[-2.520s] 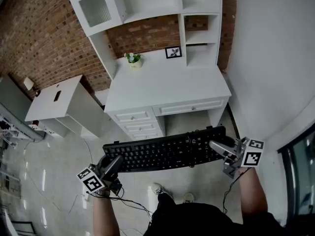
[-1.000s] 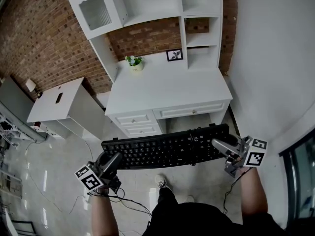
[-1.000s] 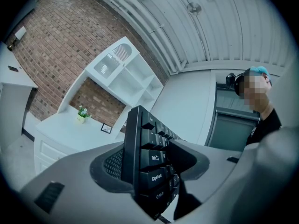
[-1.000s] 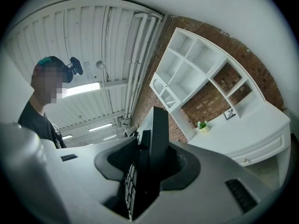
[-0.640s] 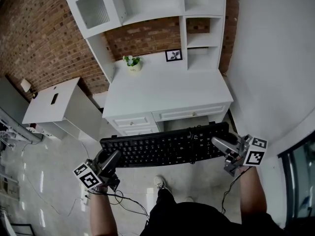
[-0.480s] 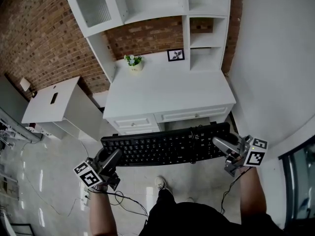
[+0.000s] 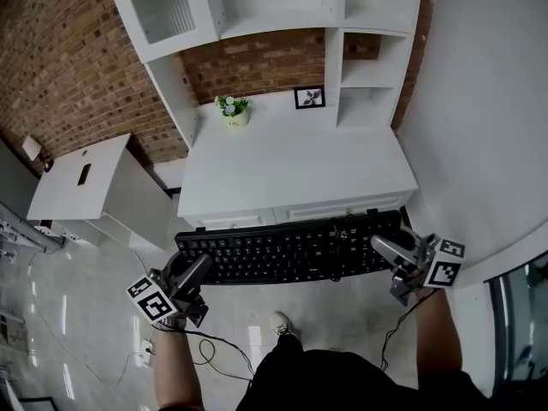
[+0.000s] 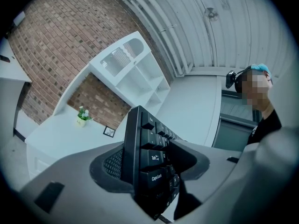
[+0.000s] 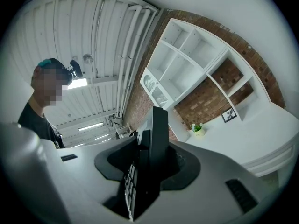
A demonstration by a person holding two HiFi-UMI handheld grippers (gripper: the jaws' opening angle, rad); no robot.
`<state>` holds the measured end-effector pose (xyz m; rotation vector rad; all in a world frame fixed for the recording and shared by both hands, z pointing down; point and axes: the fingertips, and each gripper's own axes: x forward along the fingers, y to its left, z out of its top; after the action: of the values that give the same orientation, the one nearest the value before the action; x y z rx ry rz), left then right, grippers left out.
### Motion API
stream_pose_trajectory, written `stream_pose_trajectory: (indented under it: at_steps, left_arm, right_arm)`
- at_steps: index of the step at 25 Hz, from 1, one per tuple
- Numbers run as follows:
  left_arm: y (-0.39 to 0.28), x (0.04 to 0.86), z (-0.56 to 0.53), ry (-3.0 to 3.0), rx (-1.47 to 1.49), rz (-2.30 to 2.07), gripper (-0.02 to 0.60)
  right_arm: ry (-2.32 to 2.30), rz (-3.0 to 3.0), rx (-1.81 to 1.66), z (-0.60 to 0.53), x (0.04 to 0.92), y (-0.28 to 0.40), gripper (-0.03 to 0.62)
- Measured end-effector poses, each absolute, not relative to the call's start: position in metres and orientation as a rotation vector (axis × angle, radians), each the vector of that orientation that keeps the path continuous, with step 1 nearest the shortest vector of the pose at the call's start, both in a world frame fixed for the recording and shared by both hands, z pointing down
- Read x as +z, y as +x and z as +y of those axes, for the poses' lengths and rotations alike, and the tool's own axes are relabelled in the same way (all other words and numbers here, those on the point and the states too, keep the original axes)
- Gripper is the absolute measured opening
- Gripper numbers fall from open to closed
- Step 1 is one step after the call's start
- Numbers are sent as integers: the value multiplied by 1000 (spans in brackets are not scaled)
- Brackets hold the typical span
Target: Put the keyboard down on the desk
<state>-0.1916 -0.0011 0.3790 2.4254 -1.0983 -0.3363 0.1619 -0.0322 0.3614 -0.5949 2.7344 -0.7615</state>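
Bridging left tongs (image 7: 190,269) and right tongs (image 7: 382,247), keyboard (image 7: 287,252) gripped at both ends

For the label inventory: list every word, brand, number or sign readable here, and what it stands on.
"Tab": on the Tab key of the keyboard, in the left gripper view.
"Caps Lock": on the Caps Lock key beside it.
Other key legends: too small or blurred to read.
No other text is legible.
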Motion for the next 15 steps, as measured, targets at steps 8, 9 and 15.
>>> stream_pose_trajectory:
  at_steps: [8, 9, 15]
  left_arm:
    - [-239, 384, -37, 2431, -341, -1072, 265]
    - [-245, 384, -40, 2430, -341, -1071, 265]
    - [-277, 385, -59, 2419, -343, -1065, 265]
  right_arm:
    - [-627, 2736, -757, -62, 363, 115, 164]
    - [-631, 2737, -760, -65, 363, 109, 164]
    - [-637, 2740, -775, -84, 362, 77, 164]
